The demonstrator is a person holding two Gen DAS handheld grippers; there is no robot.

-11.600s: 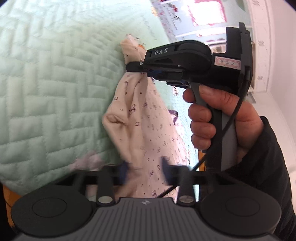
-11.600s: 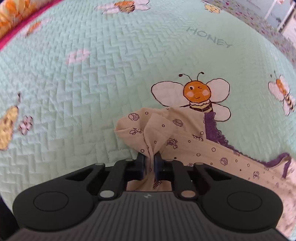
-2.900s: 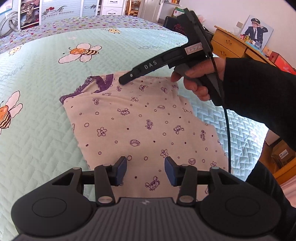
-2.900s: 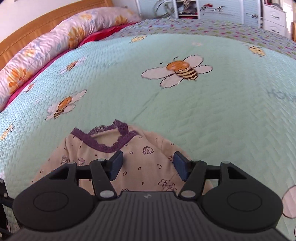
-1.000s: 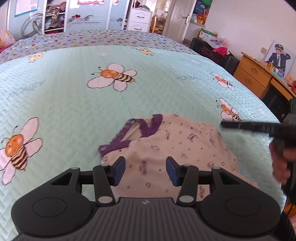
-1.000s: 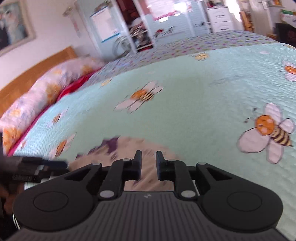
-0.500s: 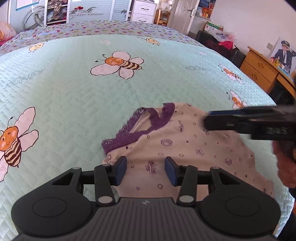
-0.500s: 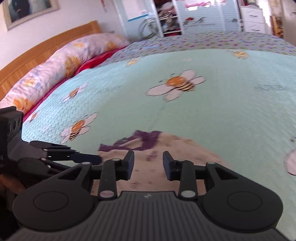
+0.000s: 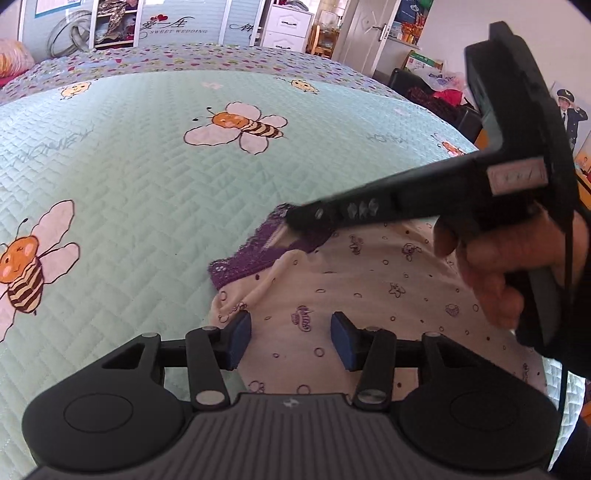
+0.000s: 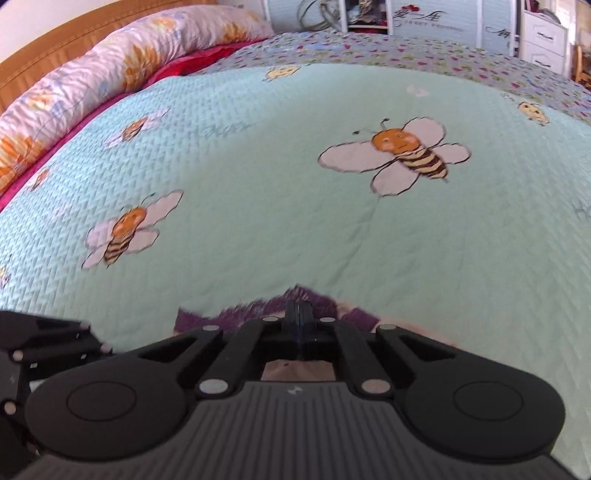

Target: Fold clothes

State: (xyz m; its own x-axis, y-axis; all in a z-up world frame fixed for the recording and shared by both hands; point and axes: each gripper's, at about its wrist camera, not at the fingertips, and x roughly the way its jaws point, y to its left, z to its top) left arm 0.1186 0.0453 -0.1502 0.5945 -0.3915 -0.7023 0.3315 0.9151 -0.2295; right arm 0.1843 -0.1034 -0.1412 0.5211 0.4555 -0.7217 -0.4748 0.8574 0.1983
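Mint quilt (image 9: 147, 177), "SWEET WEDDING" wardrobe (image 9: 173, 26)

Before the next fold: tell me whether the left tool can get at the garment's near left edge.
Probably yes. The left tool is open and hovers right over the garment, whose edge is uncovered; the right tool is pinching the purple lace neckline farther away.

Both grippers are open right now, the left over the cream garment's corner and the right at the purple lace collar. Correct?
Not quite. The right gripper is shut, its fingers pressed together at the purple lace collar; the right wrist view shows it. The left gripper is open over the cream garment, as you said.
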